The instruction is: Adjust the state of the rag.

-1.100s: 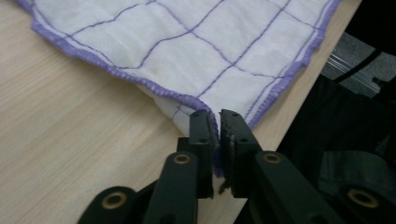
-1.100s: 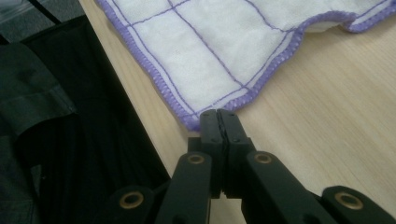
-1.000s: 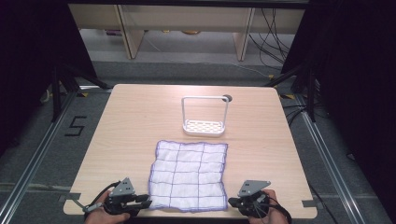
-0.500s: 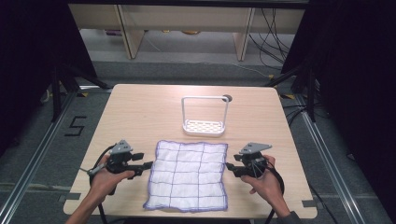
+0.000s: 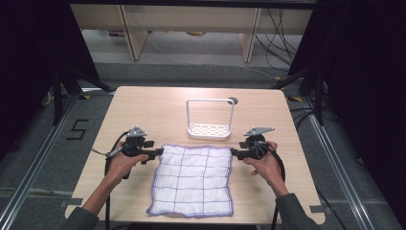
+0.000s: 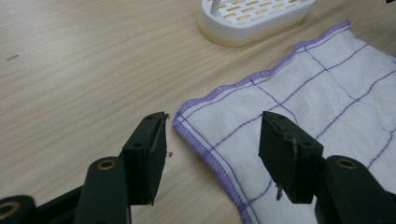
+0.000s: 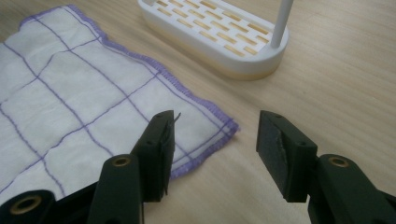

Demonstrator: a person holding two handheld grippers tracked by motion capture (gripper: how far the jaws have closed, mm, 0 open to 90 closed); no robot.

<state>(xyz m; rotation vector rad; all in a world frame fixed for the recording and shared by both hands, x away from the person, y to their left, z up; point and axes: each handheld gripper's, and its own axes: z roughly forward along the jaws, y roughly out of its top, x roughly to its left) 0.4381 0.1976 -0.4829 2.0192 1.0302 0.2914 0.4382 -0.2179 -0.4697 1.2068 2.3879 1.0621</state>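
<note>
The tabletop [image 5: 143, 110] is carrying a white cloth [image 5: 194, 179] with purple grid lines, lying flat and spread out near the person's edge, with a white slotted rack [image 5: 209, 120] standing just beyond its far hem. The person is bringing the left gripper [image 5: 155, 153] to the cloth's far left corner and the right gripper [image 5: 234, 152] to its far right corner; both sets of fingers have just been opening and are standing wide apart, holding nothing. In the left gripper view the corner [image 6: 180, 122] is lying between the fingers [image 6: 149, 154], slightly toward the left one, and in the right gripper view the other corner [image 7: 229, 126] is sitting in the gap too. To do this step well, each hand is probably needing to slide the lower finger under the hem, keep low to the wood, and close on both corners together, so the cloth is lifting evenly rather than bunching or dragging toward the rack
</note>
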